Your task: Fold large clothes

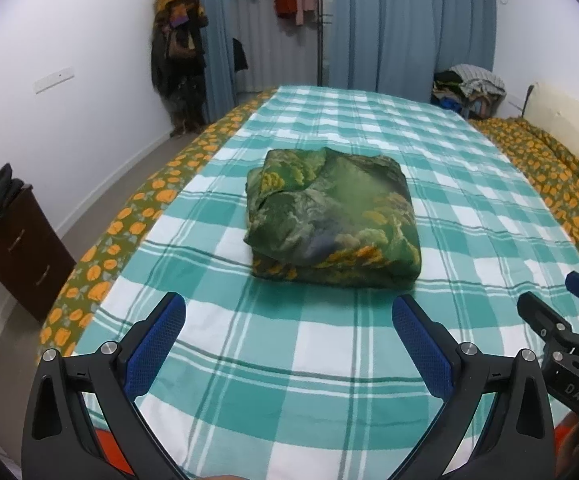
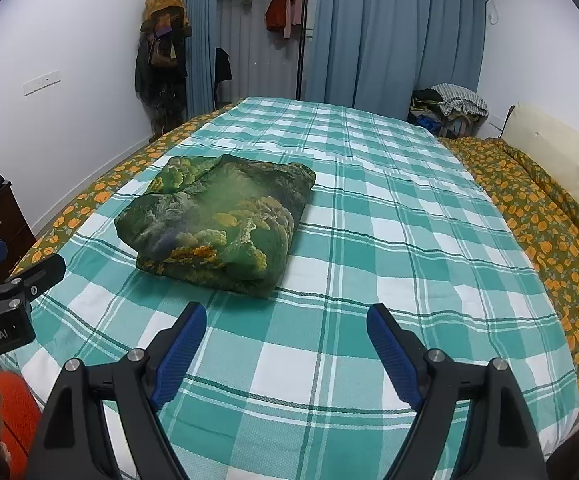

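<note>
A green and yellow printed garment (image 1: 333, 216) (image 2: 221, 220) lies folded into a thick square bundle on the teal and white checked bedspread (image 1: 289, 352) (image 2: 369, 260). My left gripper (image 1: 289, 312) hangs open just short of the bundle's near edge, nothing between its blue pads. My right gripper (image 2: 285, 320) is open too, a little to the right of the bundle and nearer to me, holding nothing. Each gripper shows at the edge of the other's view: the right one (image 1: 561, 320) at the right, the left one (image 2: 13, 276) at the left.
An orange-flowered quilt (image 2: 549, 240) lies along the bed's right side and edges its left side (image 1: 101, 256). A dark nightstand (image 1: 21, 252) stands at the left. A heap of clothes (image 1: 469, 88) sits at the far right corner. Blue curtains (image 2: 393, 40) hang behind.
</note>
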The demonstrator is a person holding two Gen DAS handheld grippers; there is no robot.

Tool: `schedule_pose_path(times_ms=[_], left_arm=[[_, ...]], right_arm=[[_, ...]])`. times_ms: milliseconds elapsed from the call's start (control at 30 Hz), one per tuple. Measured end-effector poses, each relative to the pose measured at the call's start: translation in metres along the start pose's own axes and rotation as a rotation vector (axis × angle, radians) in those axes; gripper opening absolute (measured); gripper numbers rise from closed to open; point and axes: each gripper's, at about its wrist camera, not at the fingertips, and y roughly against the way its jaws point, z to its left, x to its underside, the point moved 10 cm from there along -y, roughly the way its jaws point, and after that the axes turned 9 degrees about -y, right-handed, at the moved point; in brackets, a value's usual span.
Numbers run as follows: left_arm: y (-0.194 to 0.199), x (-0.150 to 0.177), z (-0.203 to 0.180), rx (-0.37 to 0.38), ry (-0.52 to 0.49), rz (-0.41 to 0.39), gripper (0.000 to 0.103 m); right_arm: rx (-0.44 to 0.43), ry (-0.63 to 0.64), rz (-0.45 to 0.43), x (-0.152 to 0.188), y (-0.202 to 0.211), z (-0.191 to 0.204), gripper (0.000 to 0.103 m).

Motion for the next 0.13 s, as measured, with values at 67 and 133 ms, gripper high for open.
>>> schedule_pose_path(times_ms=[67, 133], left_arm=[[-0.0002, 0.0015, -0.0013, 0.008, -0.004, 0.005, 0.103], [0.0007, 0.0009, -0.0018, 0.007, -0.009, -0.002, 0.103]], right_arm=[[-0.002, 0.0, 0.003, 0.0007, -0.0001, -0.0007, 0.084], [-0.005, -0.002, 0.007, 0.0017, -0.0007, -0.0007, 0.084]])
